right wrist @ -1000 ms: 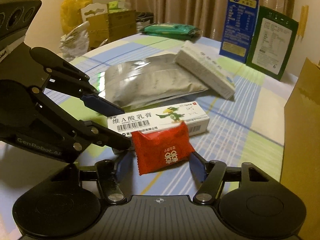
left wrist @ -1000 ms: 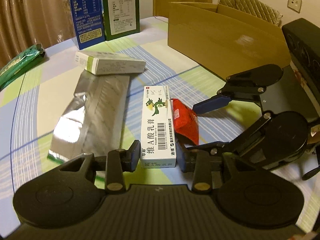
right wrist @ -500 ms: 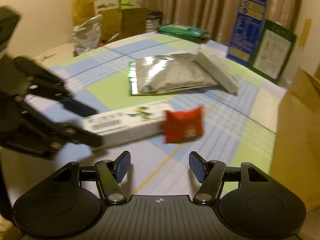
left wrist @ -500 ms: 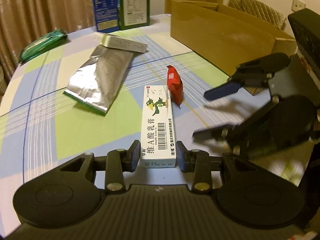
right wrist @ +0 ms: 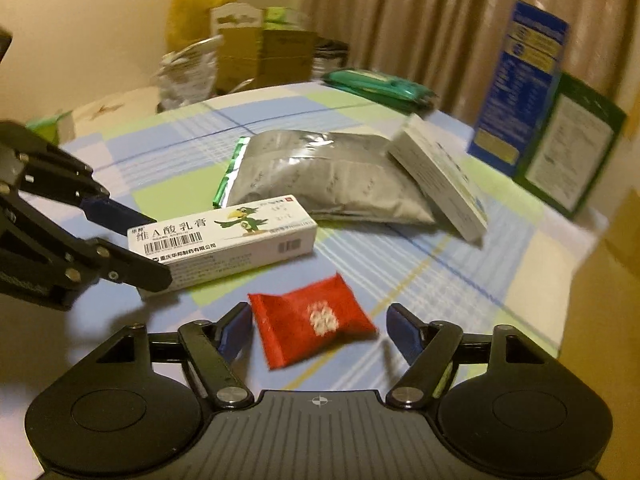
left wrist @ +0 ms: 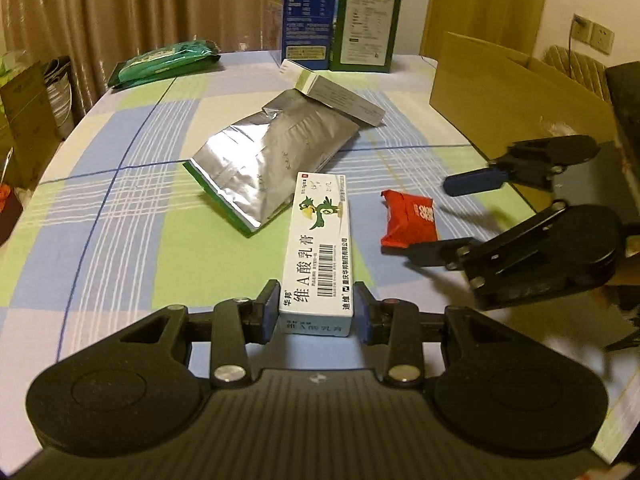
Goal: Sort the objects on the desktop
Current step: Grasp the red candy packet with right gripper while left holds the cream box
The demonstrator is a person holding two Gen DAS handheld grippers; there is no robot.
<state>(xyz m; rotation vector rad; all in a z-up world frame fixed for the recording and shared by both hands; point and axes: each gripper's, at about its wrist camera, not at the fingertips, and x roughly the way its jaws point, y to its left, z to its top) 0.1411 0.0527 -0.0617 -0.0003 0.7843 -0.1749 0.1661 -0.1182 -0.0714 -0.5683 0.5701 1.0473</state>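
Observation:
My left gripper [left wrist: 316, 314] is shut on the near end of a white ointment box with a green parrot [left wrist: 320, 248], held above the table; the box also shows in the right wrist view [right wrist: 224, 236]. My right gripper [right wrist: 320, 330] is open, its fingers either side of a red candy packet [right wrist: 316, 330] that lies on the checked tablecloth. In the left wrist view the packet [left wrist: 408, 218] lies to the right of the box, between the open fingers of the right gripper [left wrist: 436, 216].
A silver foil pouch [left wrist: 272, 152] and a long white box [left wrist: 336, 96] lie mid-table. A green packet [left wrist: 164, 62] lies far left. Blue [left wrist: 310, 14] and green [left wrist: 368, 26] cartons stand at the back. An open cardboard box [left wrist: 516, 96] stands at the right.
My left gripper has pulled back and turned with the ointment box, which is clear of the candy packet. My right gripper stays open and has moved back up to the packet.

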